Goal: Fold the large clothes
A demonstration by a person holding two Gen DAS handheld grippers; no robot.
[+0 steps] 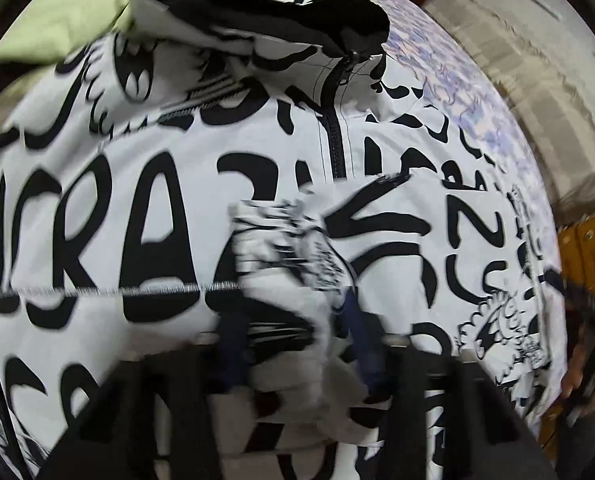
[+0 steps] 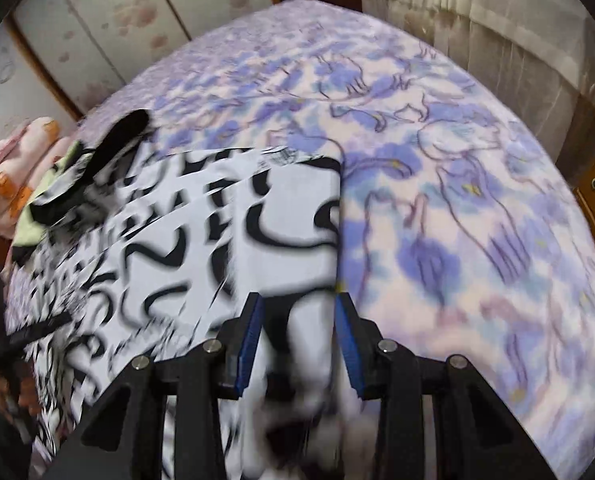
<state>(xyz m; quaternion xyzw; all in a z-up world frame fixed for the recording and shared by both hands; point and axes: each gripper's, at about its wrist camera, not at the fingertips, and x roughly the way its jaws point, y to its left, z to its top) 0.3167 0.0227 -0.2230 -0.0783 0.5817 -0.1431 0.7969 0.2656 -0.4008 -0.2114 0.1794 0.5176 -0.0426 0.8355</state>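
Note:
A large white jacket (image 1: 145, 208) with bold black lettering and a black zip lies spread on the bed. Its black-lined collar (image 1: 297, 12) is at the far end. My left gripper (image 1: 293, 344) is shut on a bunched fold of the jacket, held over its front panel. In the right wrist view the jacket (image 2: 201, 216) covers the left part of the bed. My right gripper (image 2: 297, 308) has its blue pads (image 2: 249, 332) around the jacket's edge, with fabric bunched between the jaws.
The bed has a purple floral cover (image 2: 437, 184). A light green cloth (image 1: 57, 24) lies beyond the collar. A pink plush toy (image 2: 21, 168) sits at the bed's far left. Wooden furniture (image 1: 585, 256) and a curtain (image 2: 497, 20) stand beside the bed.

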